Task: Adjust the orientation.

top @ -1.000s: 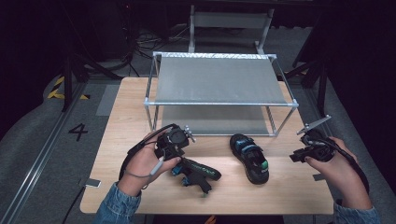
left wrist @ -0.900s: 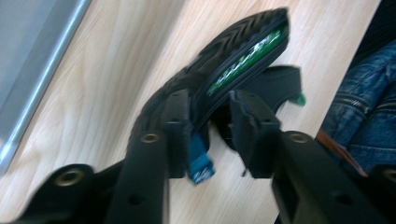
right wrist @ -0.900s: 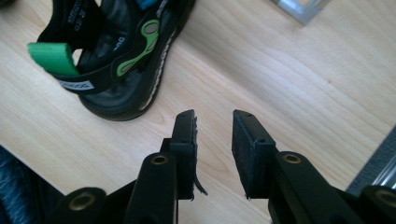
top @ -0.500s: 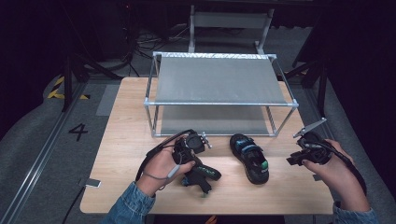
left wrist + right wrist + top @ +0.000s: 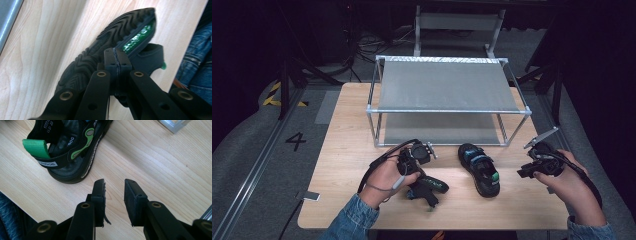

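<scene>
A black sandal (image 5: 100,50) with green inserts lies on its side, its treaded sole facing the left gripper view. My left gripper (image 5: 117,56) is shut right over that sole, pads pressed together with nothing visible between them. From above, the left gripper (image 5: 414,170) points down at this sandal (image 5: 434,186) near the table's front. A second black sandal (image 5: 479,170) stands upright to its right. In the right gripper view, this sandal's (image 5: 67,152) heel carries a green pull tab. My right gripper (image 5: 114,187) stands open and empty just behind that heel, and is held at the table's right (image 5: 524,172).
A metal-framed rack (image 5: 447,87) with two grey shelves takes up the back half of the wooden table (image 5: 347,150). One corner of the rack (image 5: 172,125) lies beyond the right gripper. A denim sleeve (image 5: 197,50) is close behind the tipped sandal.
My left hand has moved right and down onto the sandal lying on its side. The right hand and the upright sandal have stayed put.
</scene>
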Action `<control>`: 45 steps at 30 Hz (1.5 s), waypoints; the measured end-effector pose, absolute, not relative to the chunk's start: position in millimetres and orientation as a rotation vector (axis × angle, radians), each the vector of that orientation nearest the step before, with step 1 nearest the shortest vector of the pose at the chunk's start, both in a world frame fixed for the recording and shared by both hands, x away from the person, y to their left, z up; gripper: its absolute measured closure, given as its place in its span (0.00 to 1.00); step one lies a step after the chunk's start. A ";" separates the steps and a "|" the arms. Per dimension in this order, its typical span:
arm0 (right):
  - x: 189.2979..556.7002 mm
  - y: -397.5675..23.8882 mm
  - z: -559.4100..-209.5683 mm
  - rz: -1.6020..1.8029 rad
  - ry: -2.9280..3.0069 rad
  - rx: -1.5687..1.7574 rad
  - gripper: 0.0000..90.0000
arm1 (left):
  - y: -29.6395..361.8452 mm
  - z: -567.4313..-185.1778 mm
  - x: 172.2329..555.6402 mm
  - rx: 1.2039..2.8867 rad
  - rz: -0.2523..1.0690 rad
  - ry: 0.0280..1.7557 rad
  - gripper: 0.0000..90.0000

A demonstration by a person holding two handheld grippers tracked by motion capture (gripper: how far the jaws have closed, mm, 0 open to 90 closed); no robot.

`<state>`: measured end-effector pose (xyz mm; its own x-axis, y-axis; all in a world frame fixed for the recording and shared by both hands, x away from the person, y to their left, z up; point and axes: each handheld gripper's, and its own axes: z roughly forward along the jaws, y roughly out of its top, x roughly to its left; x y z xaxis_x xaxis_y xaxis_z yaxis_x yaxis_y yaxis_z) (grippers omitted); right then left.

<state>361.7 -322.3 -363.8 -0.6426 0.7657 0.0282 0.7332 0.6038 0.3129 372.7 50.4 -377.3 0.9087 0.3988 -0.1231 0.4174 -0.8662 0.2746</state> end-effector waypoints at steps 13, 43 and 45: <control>355.3 -324.9 -365.4 0.445 2.710 1.281 0.78 | 42.0 -374.0 374.3 2.802 -0.007 0.572 1.00; 327.3 -352.9 -367.8 0.432 2.624 1.404 0.75 | 25.7 -378.6 417.9 2.712 0.187 0.735 0.82; 326.1 -352.8 -368.7 0.430 2.622 1.410 0.75 | 25.6 -379.1 420.5 2.705 0.202 0.762 0.76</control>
<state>326.1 -352.8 -368.7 -0.5535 0.8327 0.0169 0.7945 0.5218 0.3106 420.5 25.6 -379.1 0.8476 0.5285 0.0478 0.4830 -0.8057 0.3430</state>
